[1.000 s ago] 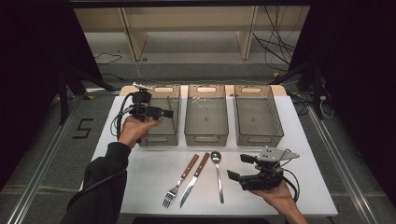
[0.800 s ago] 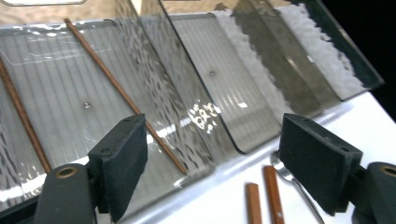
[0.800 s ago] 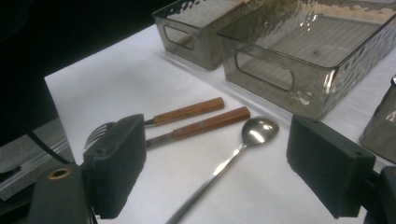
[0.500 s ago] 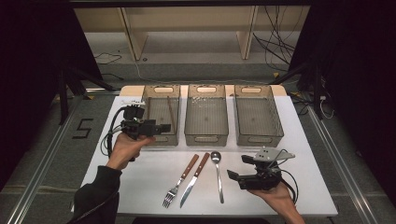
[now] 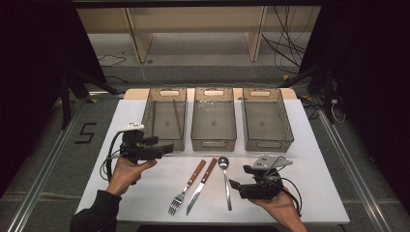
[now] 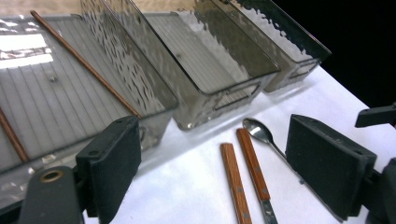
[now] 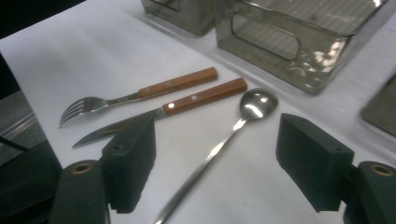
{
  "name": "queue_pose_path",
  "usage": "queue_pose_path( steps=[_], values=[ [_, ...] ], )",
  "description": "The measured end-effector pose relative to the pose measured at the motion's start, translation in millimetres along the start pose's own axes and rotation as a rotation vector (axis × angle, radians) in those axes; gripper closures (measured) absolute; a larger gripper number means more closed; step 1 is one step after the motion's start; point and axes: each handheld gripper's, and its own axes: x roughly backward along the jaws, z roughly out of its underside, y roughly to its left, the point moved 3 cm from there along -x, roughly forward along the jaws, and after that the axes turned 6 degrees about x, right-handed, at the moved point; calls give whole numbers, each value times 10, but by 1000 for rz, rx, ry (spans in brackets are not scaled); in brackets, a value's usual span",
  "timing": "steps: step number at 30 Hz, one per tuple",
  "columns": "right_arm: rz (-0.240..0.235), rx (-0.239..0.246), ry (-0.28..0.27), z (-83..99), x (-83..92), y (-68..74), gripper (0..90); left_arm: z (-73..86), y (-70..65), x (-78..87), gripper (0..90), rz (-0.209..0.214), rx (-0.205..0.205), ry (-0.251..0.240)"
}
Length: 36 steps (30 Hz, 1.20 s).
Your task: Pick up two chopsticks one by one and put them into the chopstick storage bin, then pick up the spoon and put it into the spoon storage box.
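Note:
A wooden-handled fork [image 5: 185,187], a wooden-handled knife [image 5: 200,186] and a steel spoon [image 5: 226,181] lie side by side on the white table [image 5: 145,193], in front of three smoky clear bins. Two brown chopsticks [image 6: 84,63] lie in the left bin [image 5: 163,118]. My left gripper [image 5: 165,148] hovers open just in front of that bin, jaws pointing right toward the cutlery [image 6: 236,182]. My right gripper [image 5: 238,177] rests open at the spoon's right side. Its jaws straddle the spoon handle [image 7: 205,158], apart from it.
The middle bin [image 5: 213,118] and right bin [image 5: 267,118] hold nothing that I can see. Cables trail from both grippers. Dark floor, a shelf frame and rails surround the table; the table's front edge is close to both hands.
My left gripper has drawn back from above the left bin toward the person and lower, to the table in front of that bin. The right gripper has stayed put.

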Motion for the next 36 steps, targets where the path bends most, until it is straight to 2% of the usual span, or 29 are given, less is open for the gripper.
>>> queue_pose_path(
  steps=[8,16,20,25,30,36],
  values=[
    [-40,22,13,36,-114,92,391,210,-70,69,168,27,-32,-40],
    [-72,32,12,59,-169,136,467,413,-60,115,167,36,-54,-70],
    [-87,42,19,74,-192,165,524,466,-72,152,167,39,-79,-89],
    [-97,47,31,86,-213,191,576,558,-88,143,167,6,-132,-80],
    [-104,53,37,106,-244,209,650,628,-85,120,168,9,-134,-69],
    [-116,76,59,122,-283,244,786,664,-90,119,168,11,-141,-71]
  ],
)
